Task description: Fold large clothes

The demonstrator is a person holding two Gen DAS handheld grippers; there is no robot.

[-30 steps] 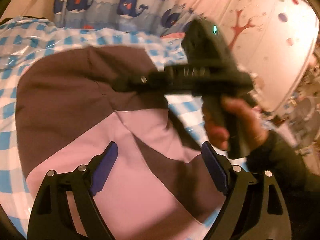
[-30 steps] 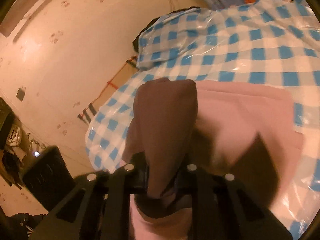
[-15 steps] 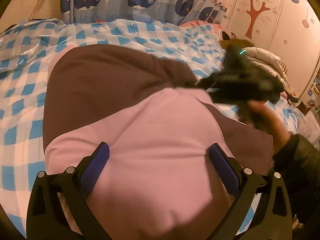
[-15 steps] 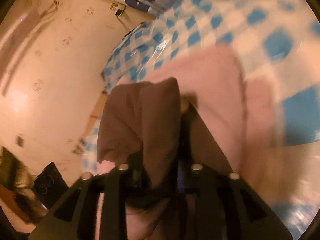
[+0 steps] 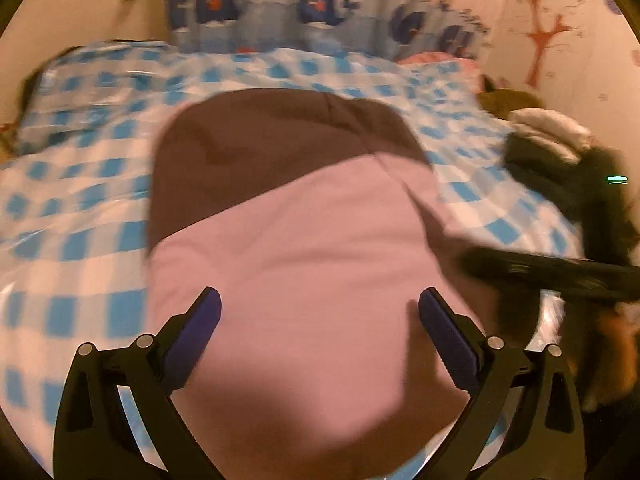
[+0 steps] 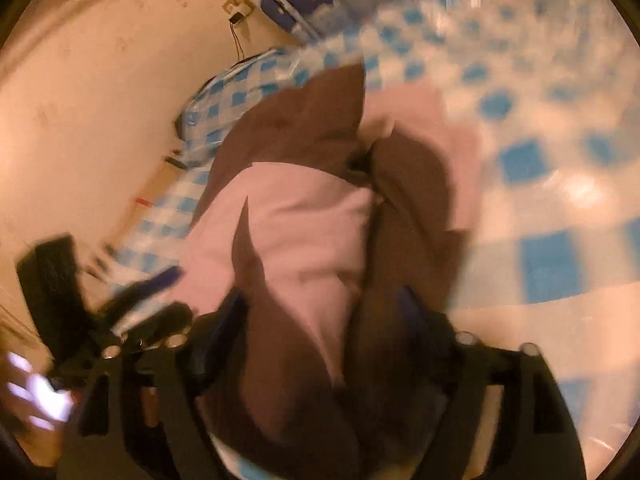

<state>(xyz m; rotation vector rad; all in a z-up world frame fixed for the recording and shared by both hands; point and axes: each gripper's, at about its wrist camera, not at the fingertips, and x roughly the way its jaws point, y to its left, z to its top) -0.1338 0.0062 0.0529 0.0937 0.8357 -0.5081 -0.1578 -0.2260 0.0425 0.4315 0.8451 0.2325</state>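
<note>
A pink and brown garment lies folded on the blue-checked bed cover. My left gripper is open and empty just above its pink near part. My right gripper is at the garment's right edge in the left wrist view. In the right wrist view the right gripper is open, with the garment bunched between and ahead of its spread fingers. The left gripper shows blurred at lower left there.
A whale-print curtain hangs behind the bed. A pile of other clothes lies at the bed's right side. A wall with a red tree sticker stands at the right. The checked cover spreads to the right of the garment.
The right gripper has opened and let go of the brown fold it was holding. It has moved to the garment's right edge. The garment now lies flatter.
</note>
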